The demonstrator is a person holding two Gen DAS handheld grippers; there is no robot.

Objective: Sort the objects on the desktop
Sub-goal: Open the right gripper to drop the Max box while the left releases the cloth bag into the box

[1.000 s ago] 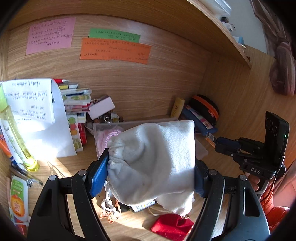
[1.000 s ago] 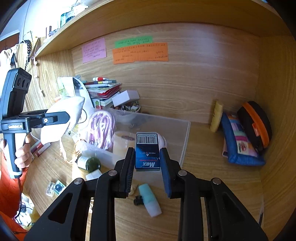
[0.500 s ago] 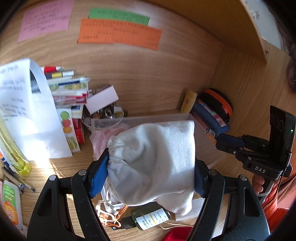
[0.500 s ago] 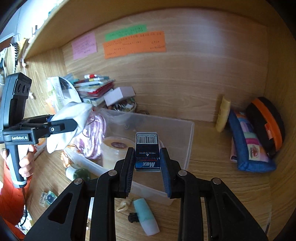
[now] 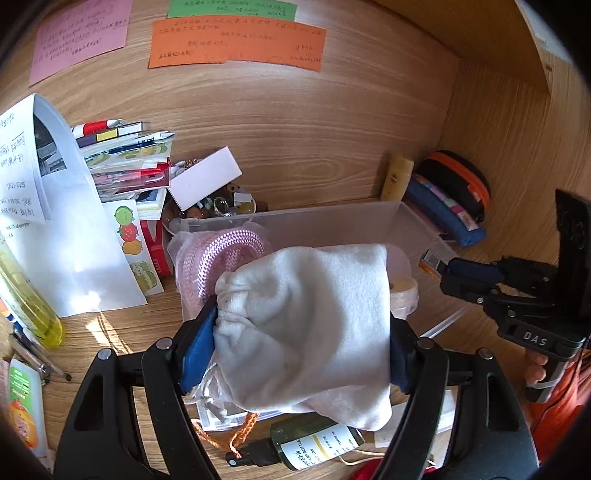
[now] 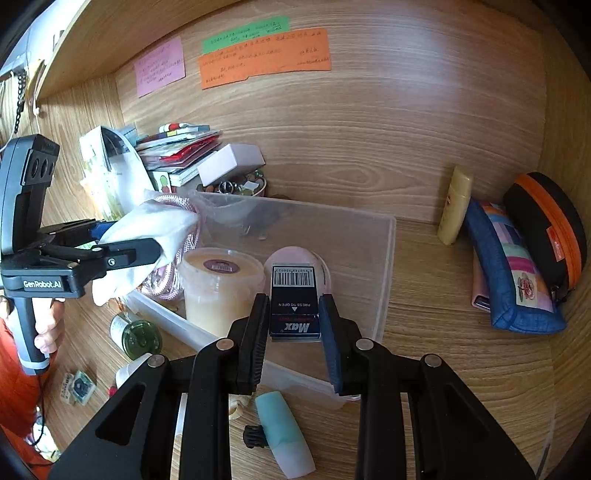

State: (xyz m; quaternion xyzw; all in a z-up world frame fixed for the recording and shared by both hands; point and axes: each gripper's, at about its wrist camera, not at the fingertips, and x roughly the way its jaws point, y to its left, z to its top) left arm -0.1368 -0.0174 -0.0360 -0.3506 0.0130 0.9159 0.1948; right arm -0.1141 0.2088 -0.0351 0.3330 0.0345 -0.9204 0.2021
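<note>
The left gripper (image 5: 301,334) clamps a white drawstring pouch (image 5: 310,317) above the clear plastic bin (image 6: 384,258); the right gripper (image 6: 293,317) is closed on a small black Max box (image 6: 294,302) over the same bin. I judge the pouch could land on the pink cord (image 5: 225,245) and hang over the rim, because the bin's left end is crowded. Only the right wrist view shows the lidded tub (image 6: 221,280) inside; only the left view shows the pouch's orange string (image 5: 243,430) dangling.

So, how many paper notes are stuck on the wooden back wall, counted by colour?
Pink rectangular paper note: 1
Green paper strip note: 1
Orange paper note: 1
Total: 3
</note>
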